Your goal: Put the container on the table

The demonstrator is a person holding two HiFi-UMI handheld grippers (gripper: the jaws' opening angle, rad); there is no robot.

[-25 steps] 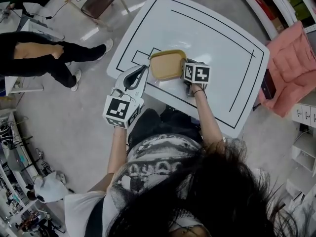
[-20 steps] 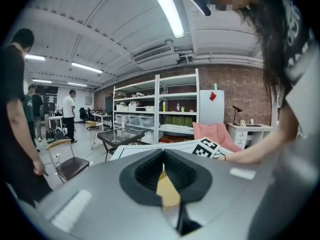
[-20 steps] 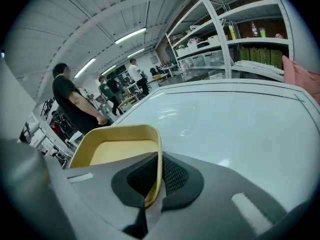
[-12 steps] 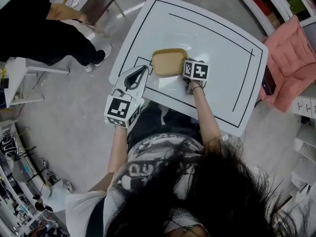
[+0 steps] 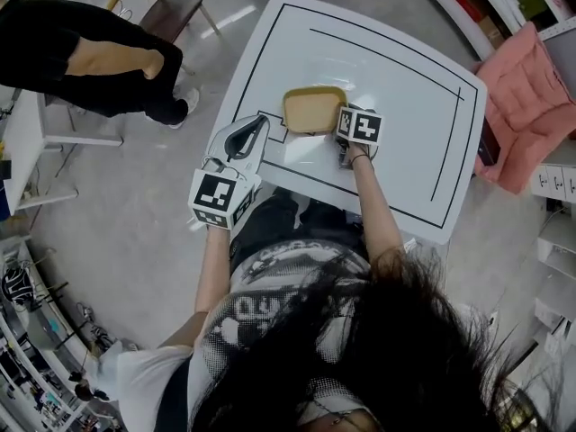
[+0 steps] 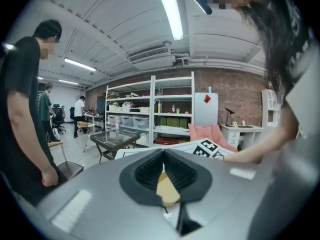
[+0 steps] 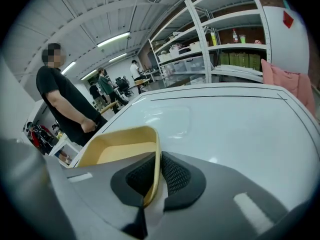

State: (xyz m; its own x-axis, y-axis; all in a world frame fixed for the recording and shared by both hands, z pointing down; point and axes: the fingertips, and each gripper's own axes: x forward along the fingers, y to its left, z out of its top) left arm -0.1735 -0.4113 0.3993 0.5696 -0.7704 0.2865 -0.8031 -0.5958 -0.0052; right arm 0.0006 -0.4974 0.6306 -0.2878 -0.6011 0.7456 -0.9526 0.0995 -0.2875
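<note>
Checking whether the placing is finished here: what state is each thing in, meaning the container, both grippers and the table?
container: upright, lidless, empty, appears to rest on the table.
right gripper: jaws have just been opening slightly, pads on the container's near wall, which stands between them.
left gripper: shut, holding nothing, beside the container.
table: carries the container near its front edge.

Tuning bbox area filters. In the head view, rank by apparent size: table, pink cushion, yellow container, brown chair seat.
1. table
2. pink cushion, partly cut off by the frame edge
3-4. yellow container and brown chair seat: they look near alike. The seat is farther from the camera, so they are left unranked.
</note>
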